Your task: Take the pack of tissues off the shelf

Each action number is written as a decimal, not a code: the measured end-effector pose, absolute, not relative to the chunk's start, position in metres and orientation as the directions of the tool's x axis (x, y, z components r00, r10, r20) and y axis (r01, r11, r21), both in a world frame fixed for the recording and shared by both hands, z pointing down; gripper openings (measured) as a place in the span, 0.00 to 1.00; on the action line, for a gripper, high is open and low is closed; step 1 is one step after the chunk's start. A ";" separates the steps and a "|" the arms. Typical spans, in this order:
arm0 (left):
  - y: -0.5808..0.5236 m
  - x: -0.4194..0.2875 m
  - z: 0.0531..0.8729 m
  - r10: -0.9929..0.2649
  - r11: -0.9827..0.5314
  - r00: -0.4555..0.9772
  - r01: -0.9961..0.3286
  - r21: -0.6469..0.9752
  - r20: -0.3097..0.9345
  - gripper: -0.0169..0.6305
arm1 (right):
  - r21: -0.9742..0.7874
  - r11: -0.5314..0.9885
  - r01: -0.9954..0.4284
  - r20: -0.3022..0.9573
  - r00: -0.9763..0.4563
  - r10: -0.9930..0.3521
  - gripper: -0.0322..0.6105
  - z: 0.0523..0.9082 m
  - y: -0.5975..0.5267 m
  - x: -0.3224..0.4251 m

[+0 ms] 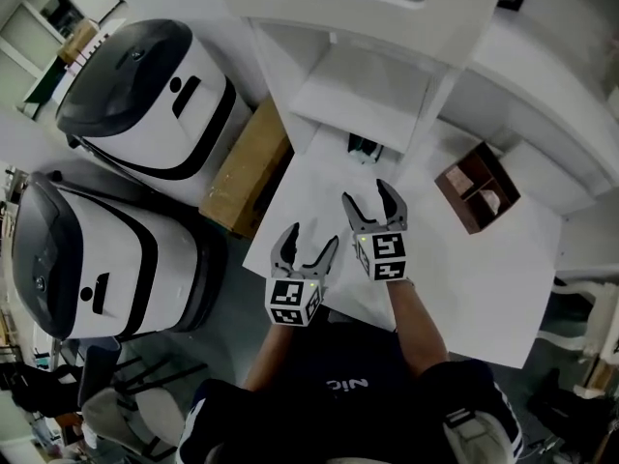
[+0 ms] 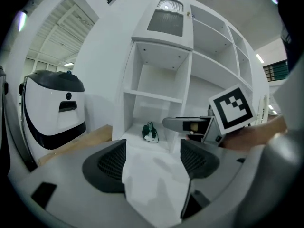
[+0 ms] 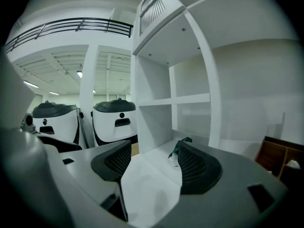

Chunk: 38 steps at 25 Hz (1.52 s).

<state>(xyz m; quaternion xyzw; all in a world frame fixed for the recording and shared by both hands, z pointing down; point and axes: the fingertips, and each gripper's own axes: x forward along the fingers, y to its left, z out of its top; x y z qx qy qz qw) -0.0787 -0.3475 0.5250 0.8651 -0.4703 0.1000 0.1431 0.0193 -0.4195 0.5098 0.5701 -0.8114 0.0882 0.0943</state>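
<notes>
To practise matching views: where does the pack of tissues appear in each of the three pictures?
Head view: upper centre, pack of tissues in the bottom bay.
Left gripper view: centre, beyond the open jaws.
Right gripper view: just right of centre, partly behind a jaw.
Shared landmark: the white shelf.

My left gripper hangs over the table's left edge, jaws apart and empty. My right gripper, also spread, sits further in. Just beyond it the pack of tissues lies in the shelf's bottom compartment at the far edge. A brown box stands toward the far right corner.
</notes>
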 end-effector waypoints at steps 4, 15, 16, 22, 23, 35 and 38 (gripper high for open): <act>-0.371 -0.091 0.529 -0.765 -0.544 0.566 -0.824 0.161 0.309 0.57 | -0.014 0.272 -0.962 0.269 -0.265 -0.926 0.50 0.516 -0.450 0.014; -0.416 -0.113 0.537 -0.704 -0.610 0.628 -0.774 0.171 0.331 0.57 | -0.001 0.101 -0.995 0.358 -0.094 -0.929 0.49 0.569 -0.536 0.027; -0.418 -0.116 0.537 -0.701 -0.613 0.630 -0.772 0.171 0.335 0.57 | 0.002 0.090 -0.996 0.369 -0.083 -0.925 0.48 0.573 -0.541 0.028; -0.429 -0.130 0.543 -0.682 -0.617 0.639 -0.764 0.188 0.356 0.57 | 0.011 0.049 -0.999 0.432 -0.039 -0.901 0.43 0.603 -0.571 0.034; -0.428 -0.132 0.545 -0.675 -0.620 0.640 -0.761 0.188 0.367 0.57 | 0.015 0.033 -0.999 0.441 -0.023 -0.897 0.43 0.609 -0.573 0.037; -0.440 -0.161 0.556 -0.685 -0.590 0.597 -0.791 0.163 0.418 0.57 | 0.076 -0.031 -0.997 0.530 0.067 -0.845 0.12 0.641 -0.585 0.053; -0.441 -0.164 0.558 -0.683 -0.588 0.595 -0.792 0.164 0.424 0.57 | 0.082 -0.018 -0.996 0.550 0.061 -0.833 0.08 0.652 -0.586 0.053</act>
